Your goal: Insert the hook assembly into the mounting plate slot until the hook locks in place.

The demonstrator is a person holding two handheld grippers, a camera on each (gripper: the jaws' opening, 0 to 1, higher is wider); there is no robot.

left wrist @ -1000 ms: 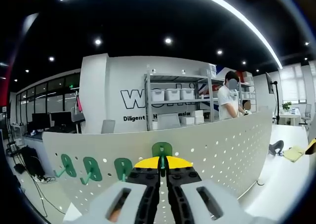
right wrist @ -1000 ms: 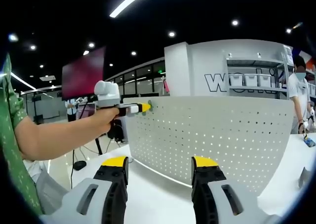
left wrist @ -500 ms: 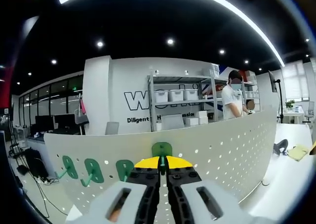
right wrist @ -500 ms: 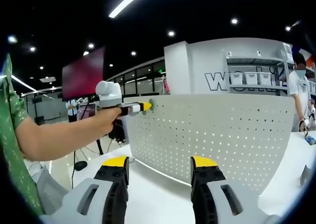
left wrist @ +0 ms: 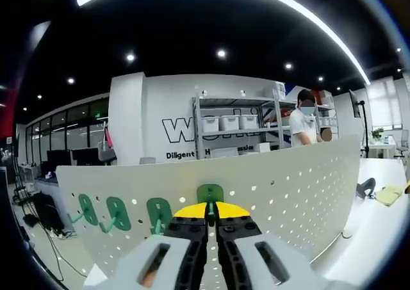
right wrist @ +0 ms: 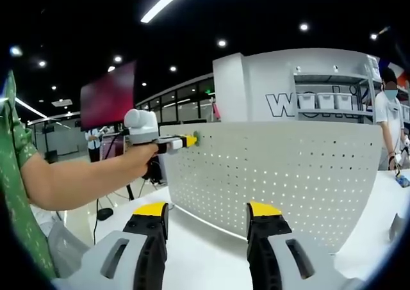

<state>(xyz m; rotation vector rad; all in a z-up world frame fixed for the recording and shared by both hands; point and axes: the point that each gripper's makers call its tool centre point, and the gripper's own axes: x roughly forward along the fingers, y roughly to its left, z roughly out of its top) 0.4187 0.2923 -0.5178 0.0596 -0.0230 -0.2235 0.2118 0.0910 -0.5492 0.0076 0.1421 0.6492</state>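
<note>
**Nearly seated: green hook held at the pegboard's top edge**

Now the insertion step is in hand. The left gripper (left wrist: 210,221) has its yellow-tipped jaws pinched together on a green hook (left wrist: 209,194), whose plate sits against the white perforated pegboard (left wrist: 301,187) close under its top edge. In the right gripper view the same gripper (right wrist: 189,139), held by the person's hand (right wrist: 138,154), meets the board's upper left corner. Three more green hooks (left wrist: 118,213) hang in a row to one side. Whether this hook has locked cannot be told; the next move probably calls for a firm push in and down, then a careful release.

The right gripper (right wrist: 206,214) hovers with its jaws wide apart and empty above the white table (right wrist: 205,255) on which the board stands. Beyond lie metal shelving (left wrist: 234,125) with bins, a lettered wall, ceiling lights, and a person (left wrist: 302,123) standing by.
</note>
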